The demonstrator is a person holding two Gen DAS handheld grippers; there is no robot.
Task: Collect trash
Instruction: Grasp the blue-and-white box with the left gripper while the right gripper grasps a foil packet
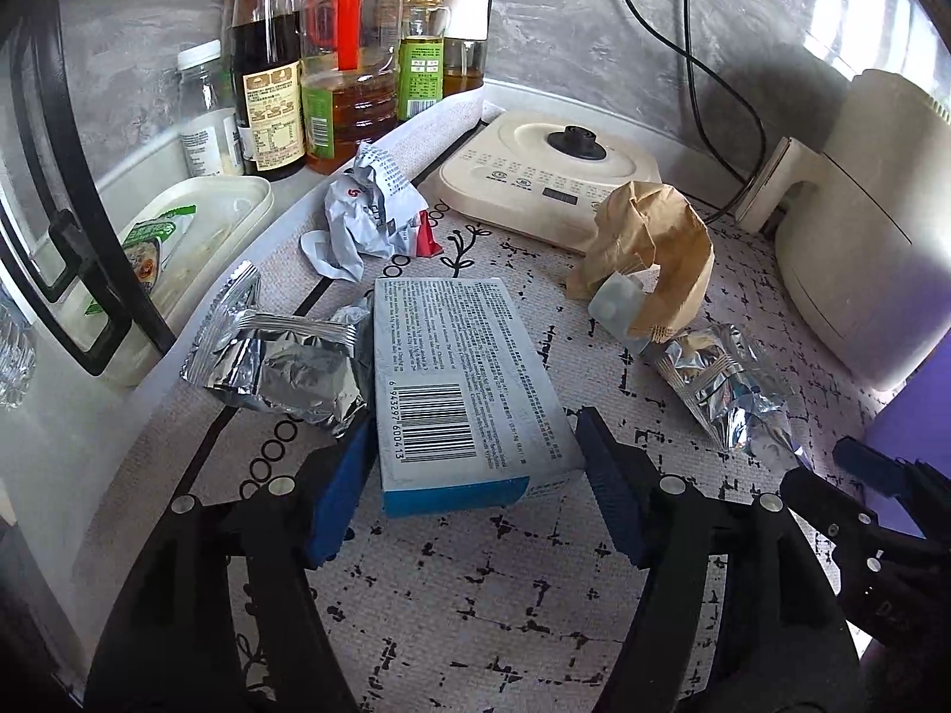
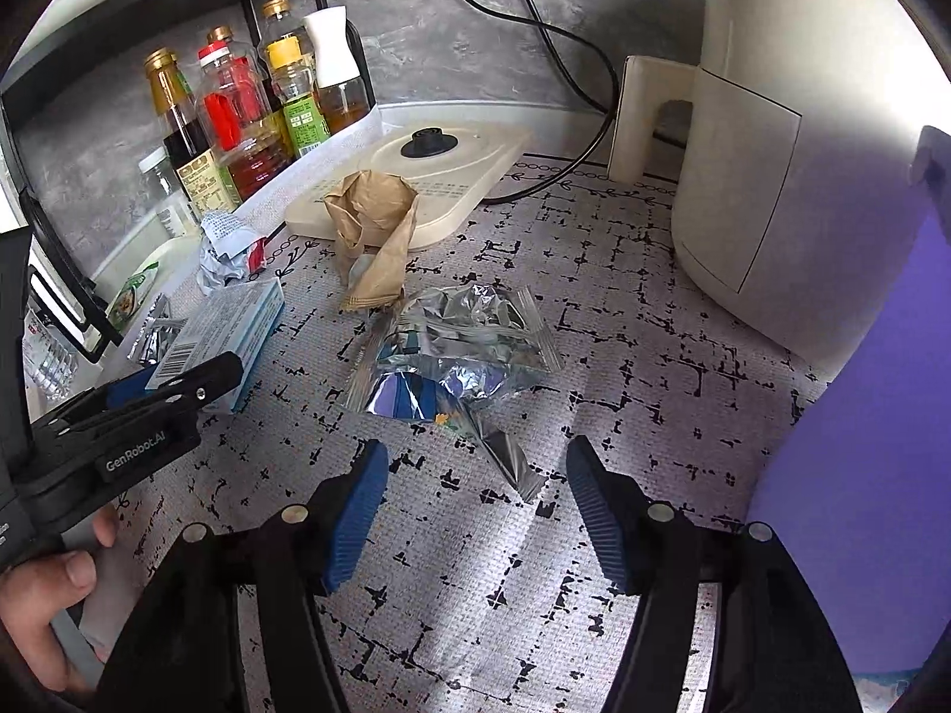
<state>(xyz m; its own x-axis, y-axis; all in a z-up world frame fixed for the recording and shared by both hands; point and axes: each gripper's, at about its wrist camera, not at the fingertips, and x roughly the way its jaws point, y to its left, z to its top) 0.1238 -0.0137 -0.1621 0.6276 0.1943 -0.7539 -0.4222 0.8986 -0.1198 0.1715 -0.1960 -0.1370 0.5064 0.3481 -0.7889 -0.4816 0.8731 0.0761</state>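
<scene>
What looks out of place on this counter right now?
Litter is strewn over the patterned mat: a crumpled brown paper bag leaning on the cream appliance base, torn foil wrappers, crumpled white paper, and a box lying barcode-up.

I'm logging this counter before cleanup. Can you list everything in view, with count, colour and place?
cardboard box: one, white and blue, between the left gripper's pads
foil wrappers: two, silver, one on each side of the box
brown paper bag: one, crumpled, by the appliance base
crumpled paper: one, white and red, near the bottles
bottles: about six, mixed, back left shelf
appliance base: one, cream, against the wall
air fryer: one, cream, right
patterned mat: one, grey and black
left gripper: open, straddling the box
right gripper: open, near a wrapper's tail
hand: one, lower left
</scene>
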